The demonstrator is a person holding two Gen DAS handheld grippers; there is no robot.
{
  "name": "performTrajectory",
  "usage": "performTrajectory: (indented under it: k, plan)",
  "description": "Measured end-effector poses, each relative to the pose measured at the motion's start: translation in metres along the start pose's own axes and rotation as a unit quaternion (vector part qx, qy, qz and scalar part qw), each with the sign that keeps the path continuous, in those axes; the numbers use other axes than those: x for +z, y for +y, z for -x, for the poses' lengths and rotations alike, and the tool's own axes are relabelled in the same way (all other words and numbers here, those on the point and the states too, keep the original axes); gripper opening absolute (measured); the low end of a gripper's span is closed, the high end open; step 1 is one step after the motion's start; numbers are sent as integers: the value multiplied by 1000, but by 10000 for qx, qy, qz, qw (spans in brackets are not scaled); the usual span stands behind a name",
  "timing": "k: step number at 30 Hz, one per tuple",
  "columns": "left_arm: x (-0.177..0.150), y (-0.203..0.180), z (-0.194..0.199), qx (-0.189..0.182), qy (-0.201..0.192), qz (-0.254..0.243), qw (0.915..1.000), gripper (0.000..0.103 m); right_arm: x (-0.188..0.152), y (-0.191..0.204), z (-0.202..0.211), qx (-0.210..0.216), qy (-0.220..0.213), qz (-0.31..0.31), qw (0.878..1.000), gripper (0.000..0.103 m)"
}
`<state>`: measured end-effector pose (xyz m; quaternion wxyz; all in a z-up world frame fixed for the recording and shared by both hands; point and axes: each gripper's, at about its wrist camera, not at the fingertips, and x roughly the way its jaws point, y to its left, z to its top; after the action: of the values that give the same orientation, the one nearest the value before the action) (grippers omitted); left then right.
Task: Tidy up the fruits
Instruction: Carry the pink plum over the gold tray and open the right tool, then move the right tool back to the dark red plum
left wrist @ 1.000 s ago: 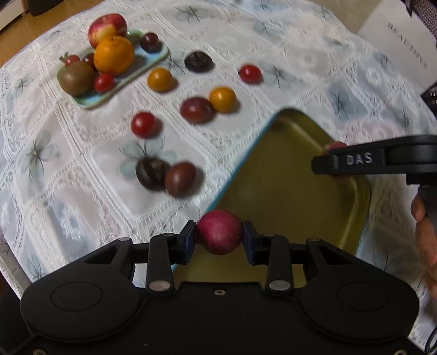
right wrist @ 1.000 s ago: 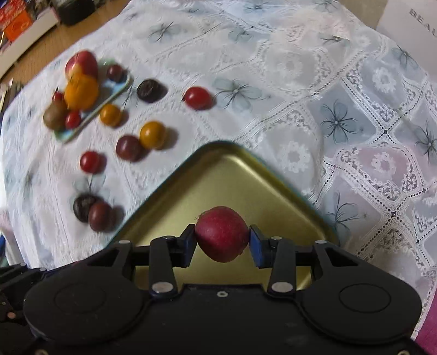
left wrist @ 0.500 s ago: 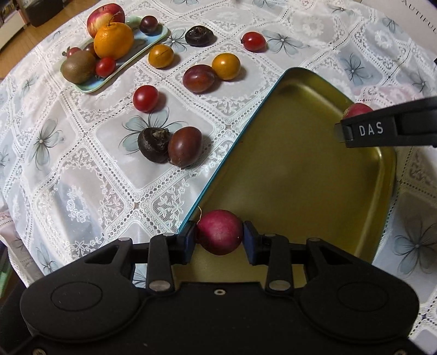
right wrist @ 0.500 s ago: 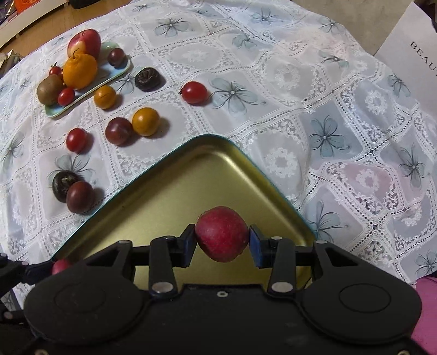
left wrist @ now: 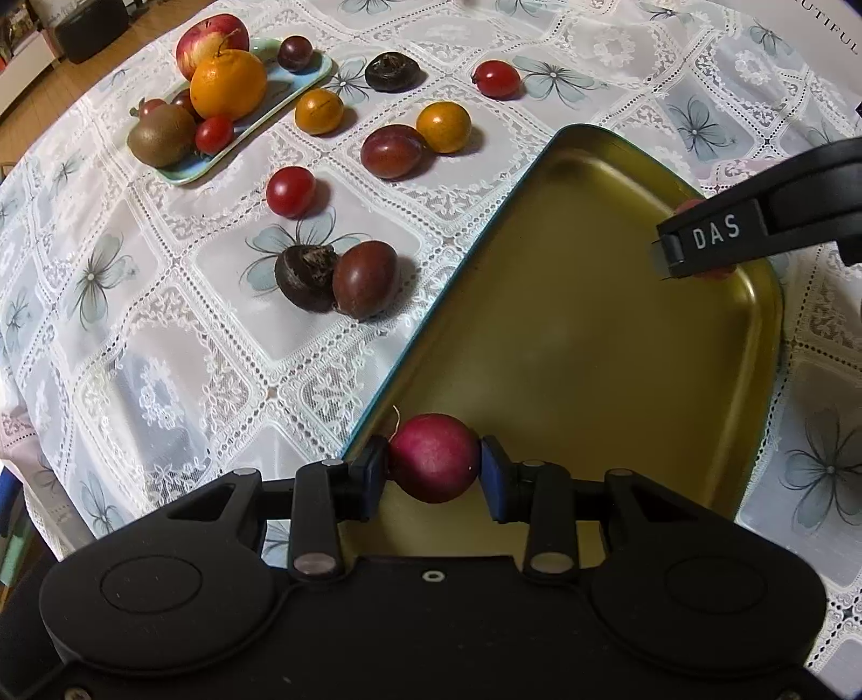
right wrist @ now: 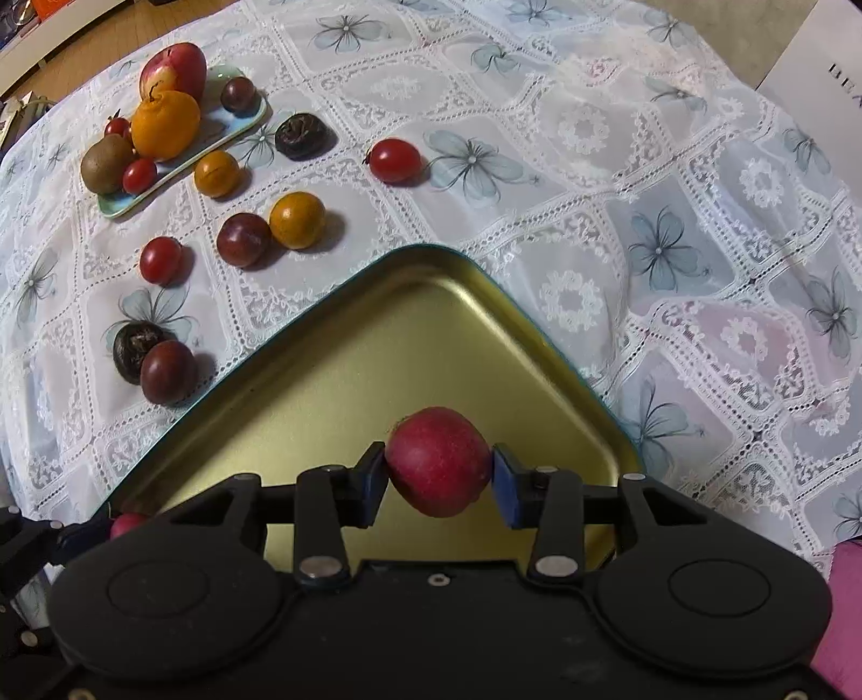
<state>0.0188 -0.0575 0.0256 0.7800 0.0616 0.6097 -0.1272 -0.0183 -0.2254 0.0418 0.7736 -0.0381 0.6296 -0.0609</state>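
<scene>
Gold tray empty; both claws grip red fruit.

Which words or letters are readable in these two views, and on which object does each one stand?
"DAS": white letters on the right gripper's black finger, seen from the left wrist.
"UTIFUL": cut off, on the white sheet at the table's far corner.
"BEA": cut off at the frame edge, same white sheet, from the right wrist.
No other text is visible.

Matte black plastic left gripper and right gripper are fitted with blue pads and silver screws; "DAS" is printed in white.
</scene>
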Motion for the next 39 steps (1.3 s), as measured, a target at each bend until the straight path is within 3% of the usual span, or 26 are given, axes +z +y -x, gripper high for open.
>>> performTrajectory:
  k: [5, 8, 21, 25, 30, 39]
  plan:
    - [-5, -4, 8, 145, -164, -38, 9998, 46, 0, -3, -2, 249, 212, -86, 9994, 43]
    - [-7, -3, 11, 170, -190, -34, 9997, 51, -1, -3, 1, 256, 205, -109, 9994, 44]
    - [-14, 1, 15, 205, -103, 135, 9996, 51, -2, 2, 5, 122, 256, 142, 9995, 48]
    - [-11, 7, 20, 226, -218, 224, 9993, 51, -4, 3, 11, -24, 35, 175, 9998, 49]
    - [0, 25, 25, 315, -368, 561, 9973, 51, -3, 7, 20, 95, -244, 68, 9996, 49]
    - [23, 63, 23, 500, -509, 1130, 9910, 50, 2, 12, 28, 681, -532, 29, 9963, 49]
